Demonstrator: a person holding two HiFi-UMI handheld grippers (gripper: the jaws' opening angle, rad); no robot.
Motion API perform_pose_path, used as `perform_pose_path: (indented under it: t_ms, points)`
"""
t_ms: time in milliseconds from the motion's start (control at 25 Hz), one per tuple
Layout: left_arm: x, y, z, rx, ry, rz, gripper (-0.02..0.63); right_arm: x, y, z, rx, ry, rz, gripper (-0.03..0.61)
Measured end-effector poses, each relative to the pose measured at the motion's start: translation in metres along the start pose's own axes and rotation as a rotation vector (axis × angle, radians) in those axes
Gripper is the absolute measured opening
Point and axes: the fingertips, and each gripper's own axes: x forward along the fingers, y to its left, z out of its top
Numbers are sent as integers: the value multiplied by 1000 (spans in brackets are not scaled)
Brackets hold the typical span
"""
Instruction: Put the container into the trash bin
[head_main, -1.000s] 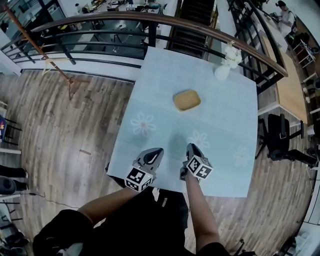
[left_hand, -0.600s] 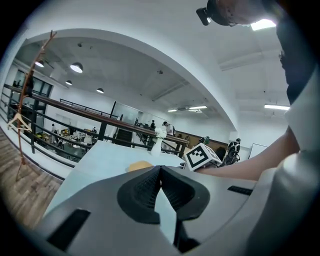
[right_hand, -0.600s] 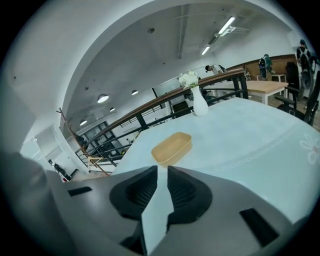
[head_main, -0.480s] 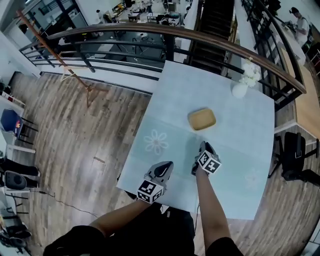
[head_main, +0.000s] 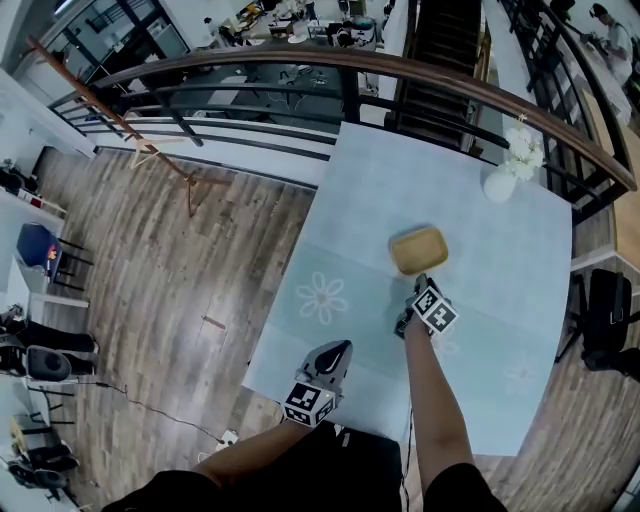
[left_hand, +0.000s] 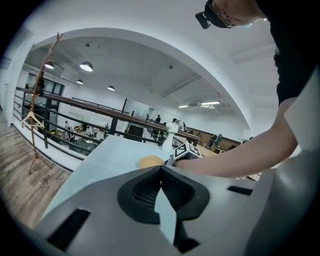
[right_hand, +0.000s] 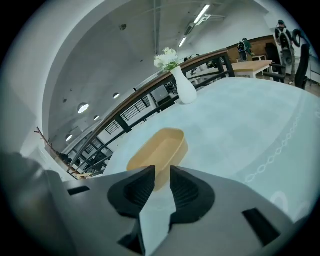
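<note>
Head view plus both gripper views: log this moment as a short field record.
container: tan, oblong, empty, lying on the table, not held
right gripper: jaws slightly apart, pointed at the container's near end, clamping nothing
left gripper: jaws together, empty, low over the table's near edge
table: pale blue cloth with flower prints
vase: white, with white flowers, at the far right corner, apart from the container
trash bin: not visible in any view
task state: container not yet picked up

Shallow tan container (head_main: 418, 248) lies upright on table (head_main: 350, 210).
</note>
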Motion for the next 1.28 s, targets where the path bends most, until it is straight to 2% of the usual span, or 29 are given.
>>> perform_pose_path:
  t_ms: [120,240,480,600,800,1000,1160,1280]
  points:
    - [-3,6,0,8,-1,44,14,11,-3,9,8,-22,-19,83]
    - [-2,12,3,7,-7,64,14,24,-5,10,60,-9,-49,83]
    - [-2,23,-5,-49,24,60,14,38,-7,8,81,-14,-111,83]
    - [-3,26,-8,-47,30,65,14,43,-13,7,93,-8,-133,84]
    - [-9,35,-10,-65,26,76,14,49,-8,7,120,0,-100,61]
    - [-18,25,-23,-90,45,53,14,19,-19,-8,96,1,-108,44]
    - [-27,16,-14,-67,5,4,14,-13,-18,-17,100,-5,-79,44]
    - [-36,13,-11,-58,-28,-25,14,-38,0,-22,39,-13,-31,44]
